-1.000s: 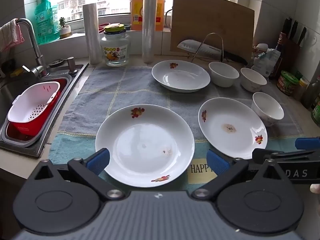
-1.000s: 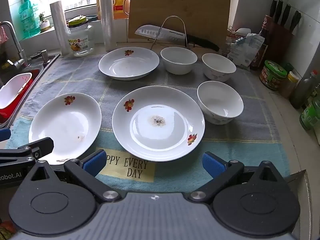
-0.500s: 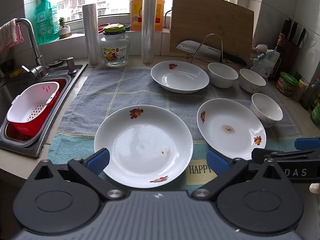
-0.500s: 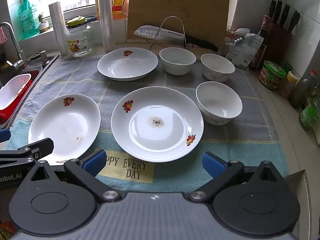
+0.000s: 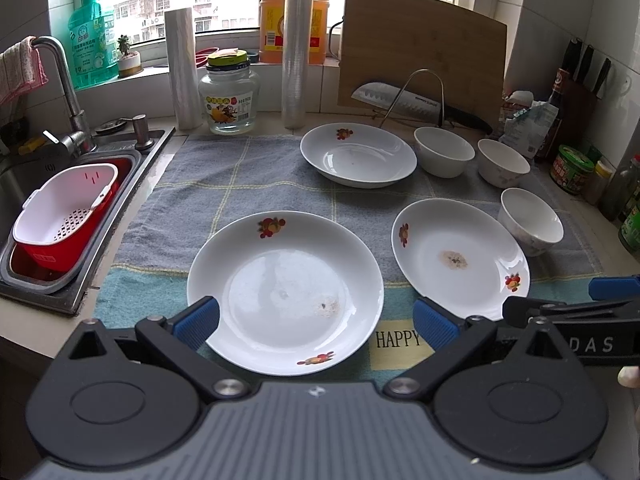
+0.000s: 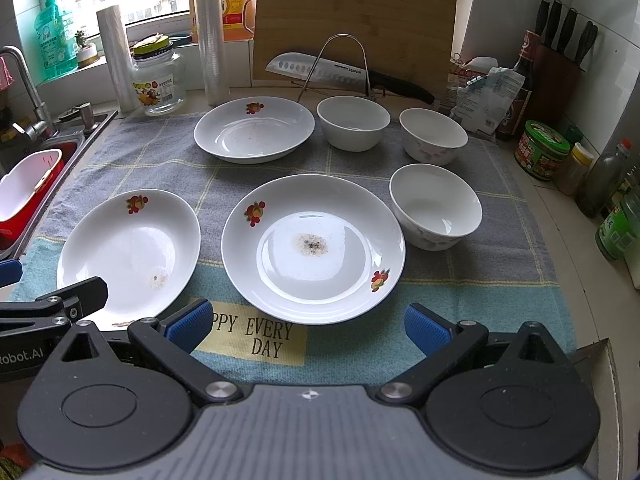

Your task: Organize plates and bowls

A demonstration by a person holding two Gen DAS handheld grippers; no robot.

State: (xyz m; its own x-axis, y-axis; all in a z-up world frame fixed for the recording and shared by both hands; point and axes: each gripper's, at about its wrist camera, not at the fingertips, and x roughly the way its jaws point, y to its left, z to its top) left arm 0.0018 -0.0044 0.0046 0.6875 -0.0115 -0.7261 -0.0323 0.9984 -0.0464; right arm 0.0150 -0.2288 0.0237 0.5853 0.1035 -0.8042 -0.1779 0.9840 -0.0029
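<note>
Your table (image 5: 168, 160) sits under a bright window, covered by a grey and teal towel (image 5: 240, 184) with all the dishes laid out on it. Nearest your left claw (image 5: 316, 322) lies the left plate (image 5: 285, 292), its near rim sitting between the wide-open blue fingertips (image 5: 197, 320), though you cannot tell whether they touch it. Just beside it, apart from it, lies the middle plate (image 6: 313, 248) with a brown stain at its centre; your right claw (image 6: 308, 322) is spread wide too, holding nothing, its fingertips just short of that plate's near edge. A third plate, the far plate (image 6: 254, 130), rests toward the back of the towel. Three bowls stand upright to its right: the back bowl (image 6: 353, 122) just beside the far plate, the corner bowl (image 6: 433, 136) further right, and the near bowl (image 6: 435, 206) close beside the middle plate. Behind them a knife (image 6: 340, 74) rests on a wire stand in front of a cutting board (image 6: 356, 20). To your left, a white basket (image 5: 66, 204) sits in the sink (image 5: 60, 280).
</note>
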